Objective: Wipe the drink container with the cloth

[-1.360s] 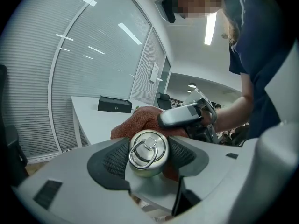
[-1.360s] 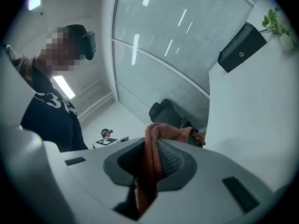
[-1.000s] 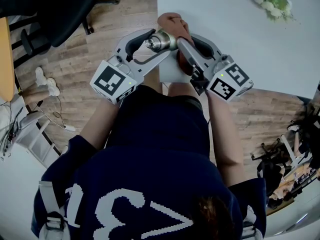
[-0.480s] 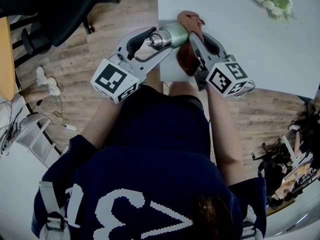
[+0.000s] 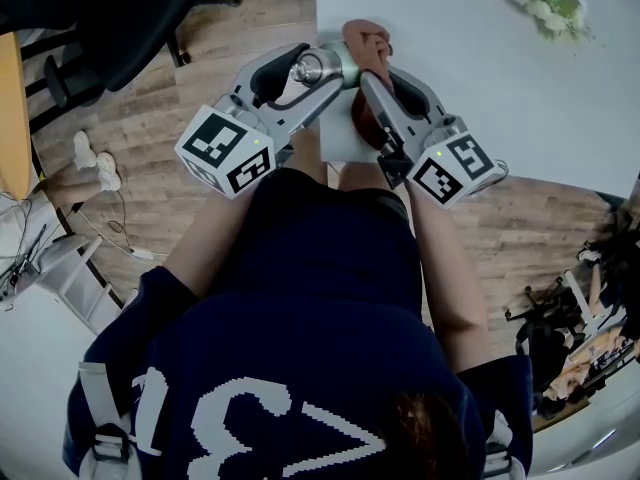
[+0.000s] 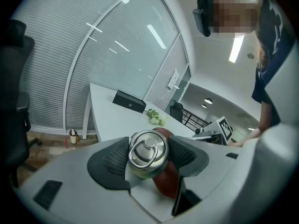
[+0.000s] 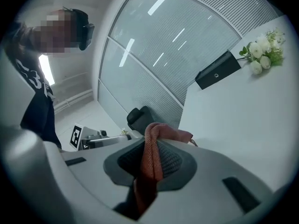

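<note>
In the head view, we see the left gripper (image 5: pixel 312 69) clamped on the drink container (image 5: pixel 343 61), a pale green flask with a steel cap. It is held on its side above the near edge of the white table (image 5: pixel 480 98), cap end pointing left. The right gripper (image 5: pixel 372 72) comes in from the other side, pressing a rust-red cloth (image 5: pixel 364 40) against the flask's body. The cloth bunches over the top and hangs down behind the jaws. A sprig of white flowers (image 5: pixel 545 3) lies at the table's far corner, and a black office chair (image 5: pixel 110 18) stands on the wooden floor to the left.

In the left gripper view, we look straight at the steel cap with its ring handle. The 2 ribbed pads squeeze it from both sides, and the red cloth shows just below and behind. A black box (image 6: pixel 129 101) sits further back on the table.

In the right gripper view, the 2 jaws stand nearly together, pinching a fold of the cloth upright between them. The rest trails out above and below.
</note>
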`<state>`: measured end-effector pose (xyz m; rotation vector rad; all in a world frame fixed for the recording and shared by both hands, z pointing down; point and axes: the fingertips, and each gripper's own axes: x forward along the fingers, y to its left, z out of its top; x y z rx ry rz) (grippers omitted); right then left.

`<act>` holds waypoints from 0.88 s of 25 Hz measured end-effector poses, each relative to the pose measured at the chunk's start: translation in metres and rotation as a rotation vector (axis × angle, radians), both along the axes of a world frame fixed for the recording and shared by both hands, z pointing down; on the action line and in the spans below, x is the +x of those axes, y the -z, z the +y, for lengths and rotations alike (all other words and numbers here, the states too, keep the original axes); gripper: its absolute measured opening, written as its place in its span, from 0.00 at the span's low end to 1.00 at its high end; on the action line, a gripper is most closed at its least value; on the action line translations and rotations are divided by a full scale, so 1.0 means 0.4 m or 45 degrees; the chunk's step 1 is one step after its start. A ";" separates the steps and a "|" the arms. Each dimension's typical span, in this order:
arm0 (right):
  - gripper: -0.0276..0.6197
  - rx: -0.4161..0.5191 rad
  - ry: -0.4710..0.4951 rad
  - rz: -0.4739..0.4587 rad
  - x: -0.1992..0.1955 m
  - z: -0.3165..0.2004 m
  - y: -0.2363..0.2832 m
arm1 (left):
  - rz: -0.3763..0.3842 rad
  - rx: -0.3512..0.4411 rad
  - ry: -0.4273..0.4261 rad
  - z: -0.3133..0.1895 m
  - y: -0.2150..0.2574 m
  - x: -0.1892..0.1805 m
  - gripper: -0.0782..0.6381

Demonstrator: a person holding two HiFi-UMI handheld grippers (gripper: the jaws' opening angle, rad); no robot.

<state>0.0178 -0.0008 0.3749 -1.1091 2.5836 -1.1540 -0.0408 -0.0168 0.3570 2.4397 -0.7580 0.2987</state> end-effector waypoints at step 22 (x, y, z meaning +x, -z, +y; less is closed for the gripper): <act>0.15 0.040 0.009 0.305 0.010 0.020 -0.048 | 0.059 -0.139 0.064 -0.015 -0.013 -0.028 0.48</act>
